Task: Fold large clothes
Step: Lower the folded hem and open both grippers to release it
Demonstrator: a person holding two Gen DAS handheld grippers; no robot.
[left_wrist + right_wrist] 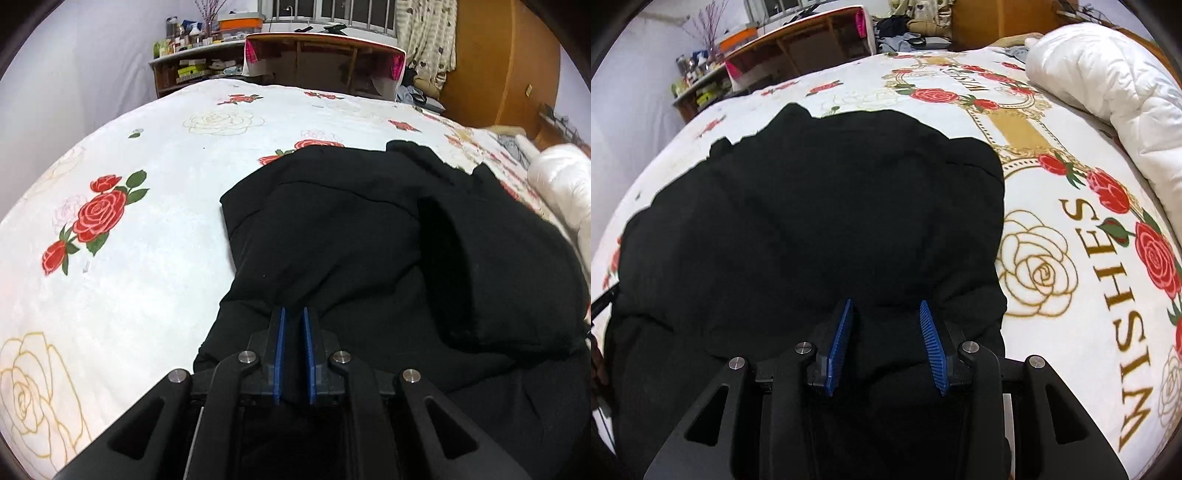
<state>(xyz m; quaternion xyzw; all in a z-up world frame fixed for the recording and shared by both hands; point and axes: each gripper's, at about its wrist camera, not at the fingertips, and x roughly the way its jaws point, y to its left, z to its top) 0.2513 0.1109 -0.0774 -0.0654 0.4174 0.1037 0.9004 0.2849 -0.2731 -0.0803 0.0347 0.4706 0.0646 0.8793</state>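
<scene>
Black garment [351,240] lies on the bed, on a white blanket [166,155] printed with red and gold-outline roses. In the left wrist view the garment is bunched and partly doubled over, with a thick rolled fold on its right side; bare blanket shows to the left and beyond it. In the right wrist view the same garment [812,206] spreads across the centre and left of the frame, its far edge uneven, its right edge running beside a gold-outline rose and the printed word "WISHES" [1108,306].

Left hand-held gripper [294,314]: blue pads nearly together, only a narrow slot between them, and black cloth gathers into that slot at the tips. It is clamped on the garment; fabric puckers toward the pinch point.

Right hand-held gripper [886,306]: blue ribbed pads stand clearly apart. Black cloth sits between and under them, rising as a low hump at the tips. Whether the pads press on that cloth cannot be told, since black fabric against black fingers hides the contact line.

A white padded quilt [1108,85] is rolled up along the far right edge of the bed, well apart from the garment. Past the foot of the bed stands a wooden desk [321,55], with a cluttered shelf [192,55] to its left and a window with bars above.
</scene>
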